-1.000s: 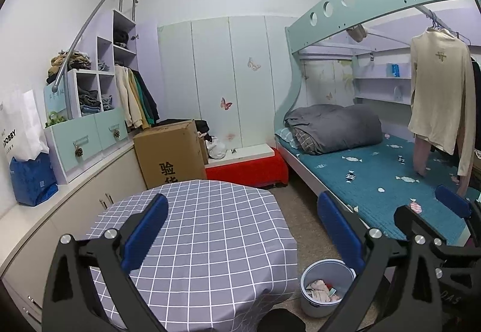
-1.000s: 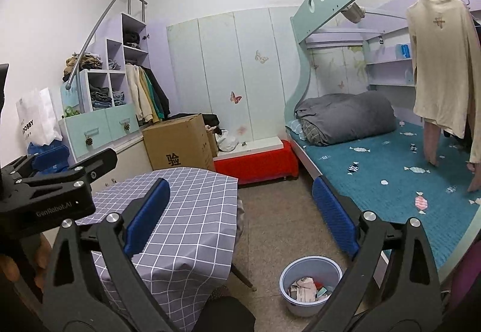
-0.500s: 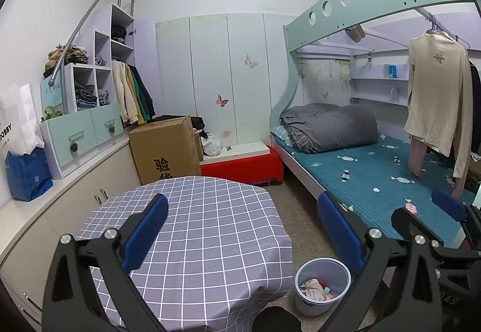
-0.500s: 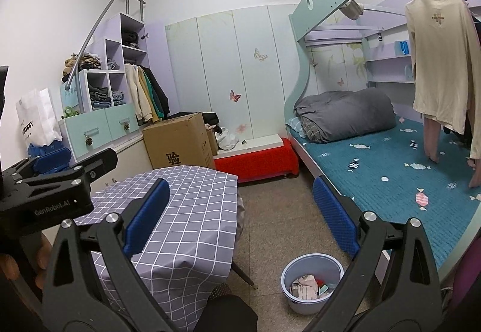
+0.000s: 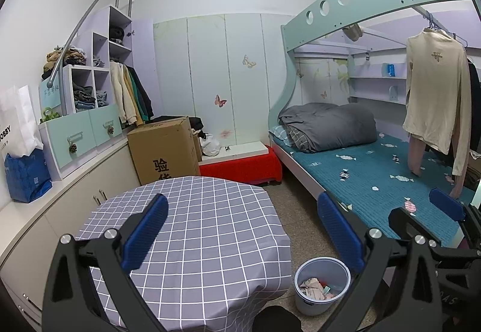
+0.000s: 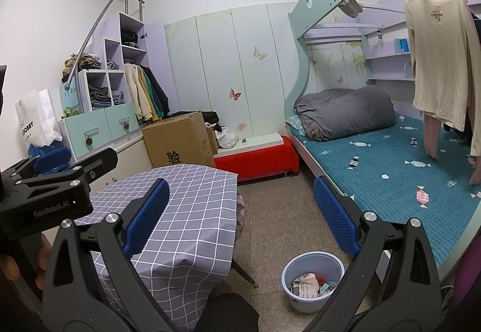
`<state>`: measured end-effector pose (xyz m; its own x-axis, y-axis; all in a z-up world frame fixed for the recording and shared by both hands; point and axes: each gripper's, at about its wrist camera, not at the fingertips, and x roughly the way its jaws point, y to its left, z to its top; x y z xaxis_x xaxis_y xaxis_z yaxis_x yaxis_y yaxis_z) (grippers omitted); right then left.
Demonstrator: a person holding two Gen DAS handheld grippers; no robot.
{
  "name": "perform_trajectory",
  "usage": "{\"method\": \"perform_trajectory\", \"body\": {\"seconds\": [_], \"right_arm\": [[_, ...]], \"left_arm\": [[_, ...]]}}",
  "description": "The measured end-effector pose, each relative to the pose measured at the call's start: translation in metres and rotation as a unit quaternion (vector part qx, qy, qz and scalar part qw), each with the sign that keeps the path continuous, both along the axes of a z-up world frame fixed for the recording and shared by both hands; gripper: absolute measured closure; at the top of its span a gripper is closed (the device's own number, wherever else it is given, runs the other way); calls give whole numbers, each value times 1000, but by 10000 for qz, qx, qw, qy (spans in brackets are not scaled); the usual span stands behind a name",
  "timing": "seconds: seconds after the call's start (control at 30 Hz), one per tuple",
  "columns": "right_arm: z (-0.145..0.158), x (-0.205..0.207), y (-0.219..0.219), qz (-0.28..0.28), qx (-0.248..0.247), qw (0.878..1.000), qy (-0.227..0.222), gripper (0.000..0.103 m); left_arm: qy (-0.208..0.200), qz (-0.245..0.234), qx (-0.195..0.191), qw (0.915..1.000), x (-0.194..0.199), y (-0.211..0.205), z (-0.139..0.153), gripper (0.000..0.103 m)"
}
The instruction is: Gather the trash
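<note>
Bin (image 6: pixel 312 281) sits low and right of centre in both views, on the floor between table (image 6: pixel 186 211) and bed (image 6: pixel 390 169), paper scraps already in it. Right gripper (image 6: pixel 240 217) and left gripper (image 5: pixel 240 229) both gape wide, empty, held above it; right looks nearer. No loose trash shows beyond

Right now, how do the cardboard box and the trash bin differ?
The cardboard box is brown, square-edged and closed; the trash bin is pale, round and open-topped. The box stands behind the checked table against the cabinets; the bin stands on the floor between the table and the bed. The bin shows crumpled paper inside. Both rest upright.
</note>
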<state>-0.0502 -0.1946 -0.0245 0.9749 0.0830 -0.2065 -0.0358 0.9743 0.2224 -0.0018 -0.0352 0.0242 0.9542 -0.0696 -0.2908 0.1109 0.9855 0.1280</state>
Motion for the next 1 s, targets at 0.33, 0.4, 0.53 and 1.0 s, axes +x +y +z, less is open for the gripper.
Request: {"method": "perform_trajectory", "body": {"seconds": [0.33,0.4,0.53,1.0], "right_arm": [[-1,-1,2,4,5,10000,-1,9],[-1,-1,2,3,14,10000,3,9],[-4,-1,3,17,11,10000,12,9],[-7,0,8,39,30,10000,23,9]], "left_arm": [[2,-16,2,10000,-1,-1,-1,5],[6,-8,10,10000,-1,-2,-1,5],[9,-33,10,10000,0,1,-1,5],[13,-39,14,10000,0,1,-1,5]]}}
